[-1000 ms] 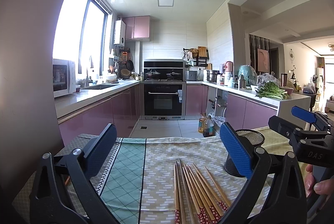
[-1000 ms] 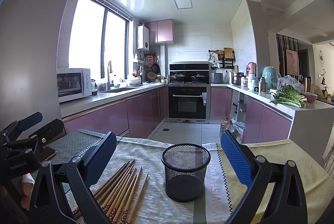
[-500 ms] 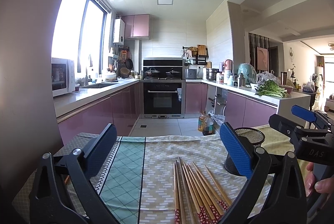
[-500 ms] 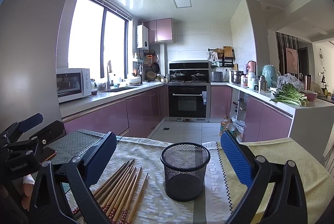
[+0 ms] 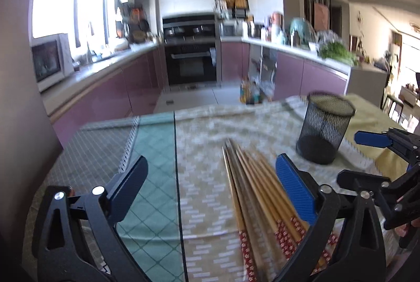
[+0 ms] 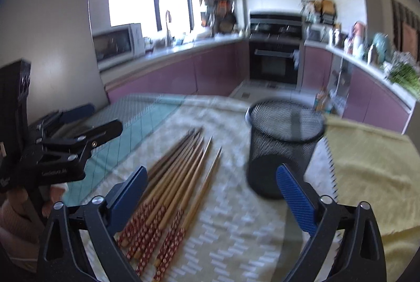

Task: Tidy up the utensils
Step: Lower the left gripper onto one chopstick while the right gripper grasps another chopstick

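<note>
Spread over the counter point(image 5: 110, 135): a patterned cloth point(image 5: 207, 158), teal-checked to the left, beige in the middle, yellow to the right

Upright on the cloth, right of centre: a black mesh holder point(image 6: 283, 145), round, open at the top, nothing seen inside through the blur

Just left of the holder, apart from it: a bundle of wooden chopsticks point(image 6: 181, 174), lying flat side by side, red patterned ends toward the cameras, pointed tips toward the far kitchen

Above the near ends of the chopsticks: left hand-held gripper point(image 5: 210, 190), blue pads wide apart and closing, touching nothing, its right pad over the bundle's right edge

Facing the gap between bundle and holder: right hand-held gripper point(image 6: 212, 192), pads likewise spread and closing, nothing pinched, left pad in front of the leftmost chopsticks, right pad in front of the holder's base

At the left edge of the right wrist view: part of a hand point(image 6: 15, 213) under the left hand-held gripper
</note>
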